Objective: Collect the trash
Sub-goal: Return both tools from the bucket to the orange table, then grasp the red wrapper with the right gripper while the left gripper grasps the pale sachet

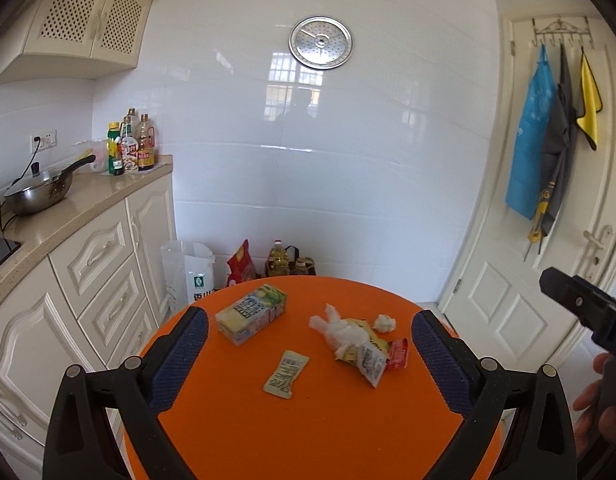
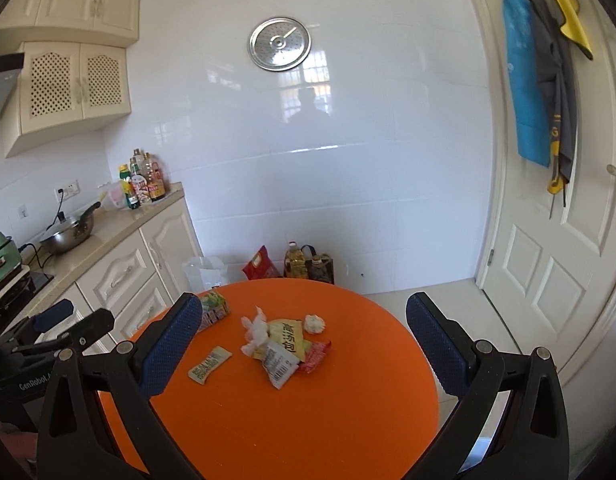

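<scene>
Trash lies on a round orange table (image 1: pixel 308 432). Farthest left is a green-and-yellow carton (image 1: pixel 251 314) (image 2: pixel 213 308), with a flat pale sachet (image 1: pixel 287 374) (image 2: pixel 209 365) nearer me. A crumpled white plastic wrap (image 1: pixel 340 330) (image 2: pixel 255 330) rests on a pile of packets (image 1: pixel 372 356) (image 2: pixel 281 354). A red sachet (image 1: pixel 398 354) (image 2: pixel 315 356) and a small tissue ball (image 1: pixel 384 323) (image 2: pixel 314 323) lie beside the pile. My left gripper (image 1: pixel 310 316) hovers open above the near table, holding nothing. My right gripper (image 2: pixel 303 304) is open and holds nothing too.
A counter (image 1: pixel 79 200) with a wok (image 1: pixel 39 194) and bottles (image 1: pixel 131 146) runs along the left above drawers. Bags and oil bottles (image 1: pixel 277 258) stand on the floor behind the table. A white door (image 2: pixel 556 240) with hanging aprons is at the right.
</scene>
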Demonstrator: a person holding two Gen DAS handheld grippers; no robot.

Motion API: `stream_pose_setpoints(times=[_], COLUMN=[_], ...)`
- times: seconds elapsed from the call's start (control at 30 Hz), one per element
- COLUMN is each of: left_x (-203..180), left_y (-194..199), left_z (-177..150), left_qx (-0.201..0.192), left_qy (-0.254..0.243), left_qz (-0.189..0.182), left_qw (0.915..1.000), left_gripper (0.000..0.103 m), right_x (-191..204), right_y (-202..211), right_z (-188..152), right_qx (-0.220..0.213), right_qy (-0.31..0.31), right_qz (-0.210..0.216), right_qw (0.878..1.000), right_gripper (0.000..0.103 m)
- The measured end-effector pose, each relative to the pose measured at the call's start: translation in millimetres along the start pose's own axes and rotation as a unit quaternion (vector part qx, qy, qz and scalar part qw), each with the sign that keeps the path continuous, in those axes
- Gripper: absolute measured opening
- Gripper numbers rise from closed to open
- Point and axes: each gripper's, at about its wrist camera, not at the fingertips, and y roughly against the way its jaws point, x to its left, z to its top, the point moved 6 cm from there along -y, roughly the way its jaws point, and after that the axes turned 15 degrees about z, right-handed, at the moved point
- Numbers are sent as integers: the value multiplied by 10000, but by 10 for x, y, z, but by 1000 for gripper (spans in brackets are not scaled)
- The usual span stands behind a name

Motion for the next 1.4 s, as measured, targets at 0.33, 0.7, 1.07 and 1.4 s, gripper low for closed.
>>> stream_pose_setpoints(times=[0.33, 0.7, 1.07, 1.4], left_x=[-151, -349, -712, -1227], left_y=[-596, -2029, -3270, -3750], left_z=[-78, -142, -204, -13], left_qx=[562, 1514, 2165, 1912], left_qy=[-153, -542, -927, -1370], left_qz=[103, 236, 211, -183], left_qw=[9982, 9867, 9716, 9718], left_gripper=[100, 99, 85, 25], right_x=[-234, -624, -937, -1031], right_y=[-461, -1198, -1816, -2283], right_z=[-276, -786, -1175, -1410], right_qx=[674, 1618, 2226, 2546], right_qy=[-177, -452, -809, -869], right_qz=[-167, -312, -419, -474], right_qw=[9974, 9853, 9707, 9620], right_gripper=[103, 103, 97, 70])
